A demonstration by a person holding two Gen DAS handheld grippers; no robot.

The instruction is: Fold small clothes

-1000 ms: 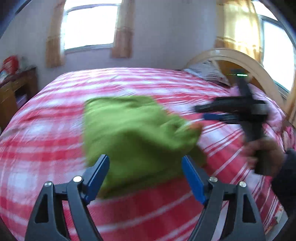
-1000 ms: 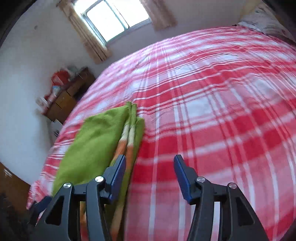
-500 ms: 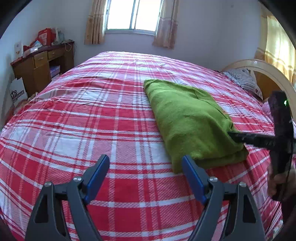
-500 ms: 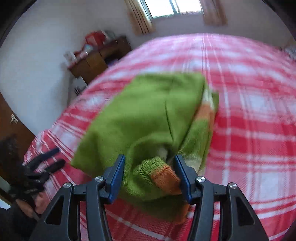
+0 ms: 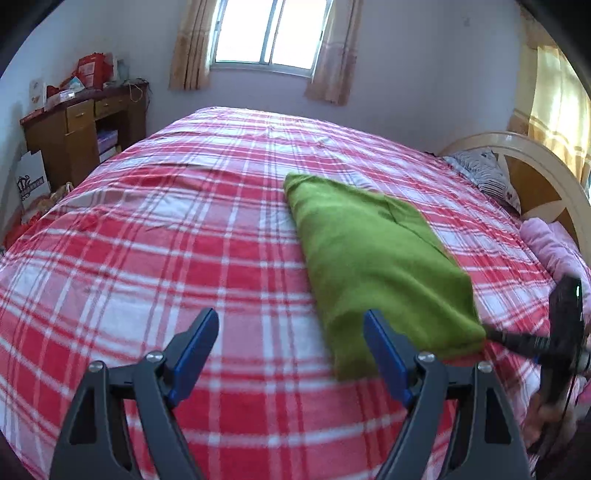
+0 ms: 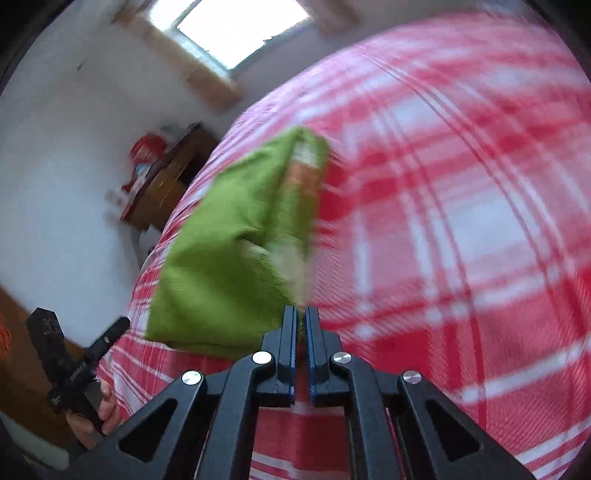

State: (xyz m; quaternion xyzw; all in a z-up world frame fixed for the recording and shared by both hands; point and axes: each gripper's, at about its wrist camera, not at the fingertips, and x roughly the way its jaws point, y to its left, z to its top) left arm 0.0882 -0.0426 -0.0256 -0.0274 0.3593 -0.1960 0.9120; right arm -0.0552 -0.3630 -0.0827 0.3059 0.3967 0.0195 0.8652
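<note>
Green sweater [image 6: 221,258] (folded, orange trim along one edge) lies on the red plaid bedspread [image 5: 147,258], its near corner pinched between the closed right gripper [image 6: 301,321], while the left gripper [image 5: 291,339] hovers spread wide, empty.

Each hand-held gripper [image 5: 290,360] [image 6: 301,330] has black triangular-framed arms, silver screws at the joints and flat blue pads [image 5: 195,350].

Plaid bed [image 5: 184,258], wooden desk [image 5: 85,136], curtained window [image 5: 271,33], daylight.
</note>
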